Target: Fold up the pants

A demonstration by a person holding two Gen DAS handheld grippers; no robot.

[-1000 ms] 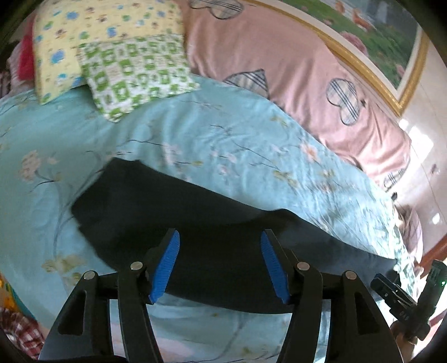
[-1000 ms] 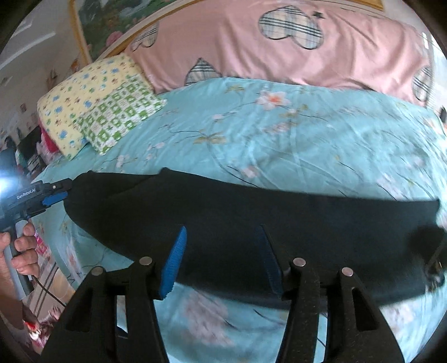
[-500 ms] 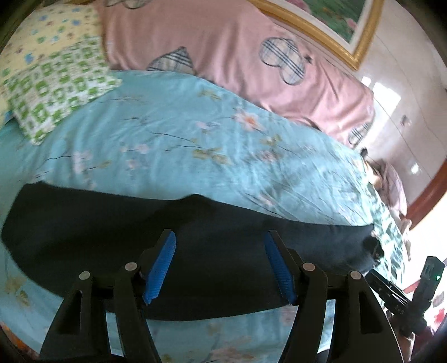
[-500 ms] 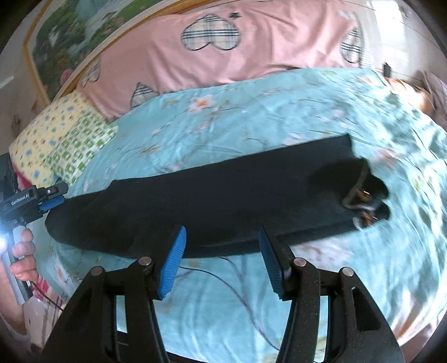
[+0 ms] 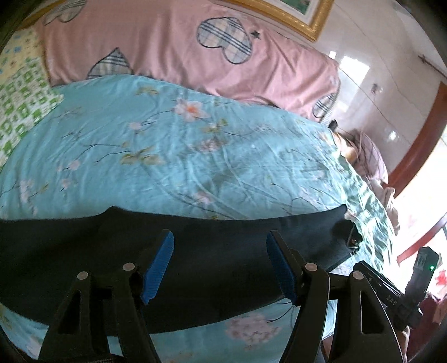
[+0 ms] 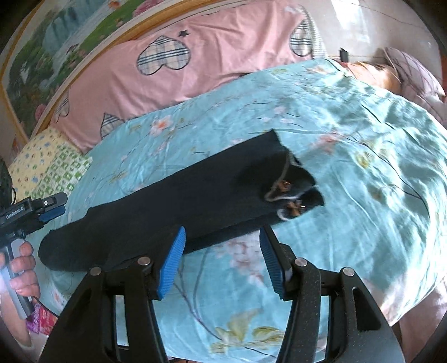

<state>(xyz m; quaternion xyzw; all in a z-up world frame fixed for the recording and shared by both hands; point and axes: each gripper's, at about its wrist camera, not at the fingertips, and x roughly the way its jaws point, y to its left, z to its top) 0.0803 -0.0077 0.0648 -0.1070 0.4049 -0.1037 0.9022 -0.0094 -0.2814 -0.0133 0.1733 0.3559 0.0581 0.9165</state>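
Dark pants (image 6: 178, 206) lie flat on the floral bedspread (image 6: 363, 145), long axis eight-to-two o'clock, waist at one o'clock of the empty half-open right gripper (image 6: 222, 259); the left gripper (image 5: 219, 265), jaws just widened, empty, hovers over mid-leg.

Pants (image 6: 178, 201): dark matt cloth, smooth, metal fittings glinting at right end. Sheet (image 5: 195, 156): light blue floral cloth, thin, slight sheen, fine creases. Quilt (image 5: 178, 55) at far side: pink cloth, matt, plaid heart patches. Pillow (image 6: 53, 170) far left: printed cloth, matt. Picture frame (image 5: 290, 19): glossy gold finish. Left gripper (image 5: 220, 265) and right gripper (image 6: 222, 259): matt black plastic, finely grainy, ribbed blue pads (image 6: 171, 265), shiny metal pins.
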